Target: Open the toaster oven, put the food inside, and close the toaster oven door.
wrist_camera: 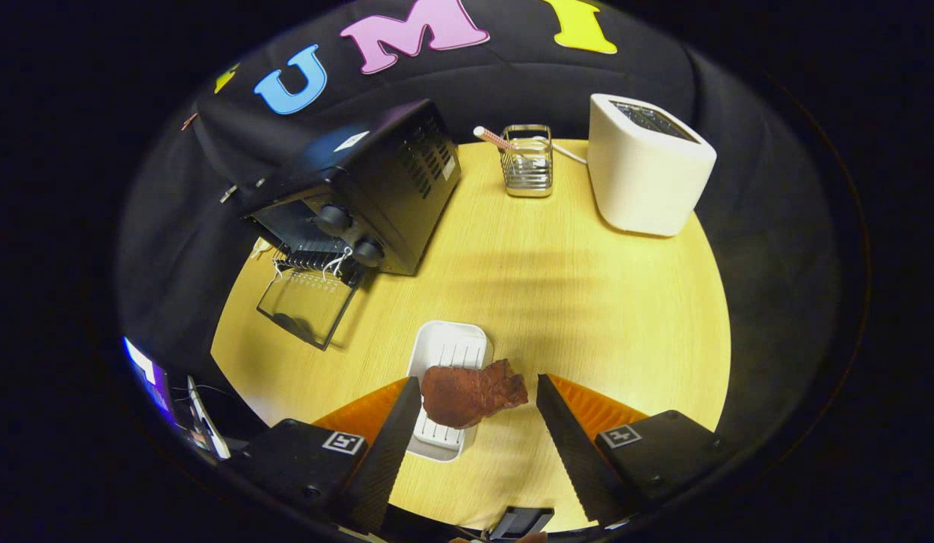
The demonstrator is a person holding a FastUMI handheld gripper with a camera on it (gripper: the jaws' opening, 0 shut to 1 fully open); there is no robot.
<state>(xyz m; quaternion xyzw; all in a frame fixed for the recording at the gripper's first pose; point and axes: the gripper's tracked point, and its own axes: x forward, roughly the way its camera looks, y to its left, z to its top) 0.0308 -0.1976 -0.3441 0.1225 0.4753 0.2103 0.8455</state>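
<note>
- Gripper view: gripper fingers spread wide, nothing pinched; the meat piece sits in the gap betw. them, touching neither that I can make out.
- Meat is a reddish-brown chunk lying half on the white tray, overhanging its right rim. Prob. staged there so it's easy to straddle and grab from above.
- Toaster oven stands well beyond the fingers, off to the left at the back of the wooden table, turned at an angle. Its glass door is already dropped flat, so the cavity's open w/ rack showing; the open step looks done.
- Two knobs on the oven front; white string or wire hangs by the rack edge. Purpose unclear.
- White pop-up toaster back right, wire holder w/ a striped straw betw. it and the oven. Both well clear of the likely path to the oven.
- Writing: small sticker on oven top and another on its side, too small to read. Square marker tags on the gripper body, no legible text. No brand visible.
- Next, I'd judge: close on the meat, lift, carry to the oven.
</note>
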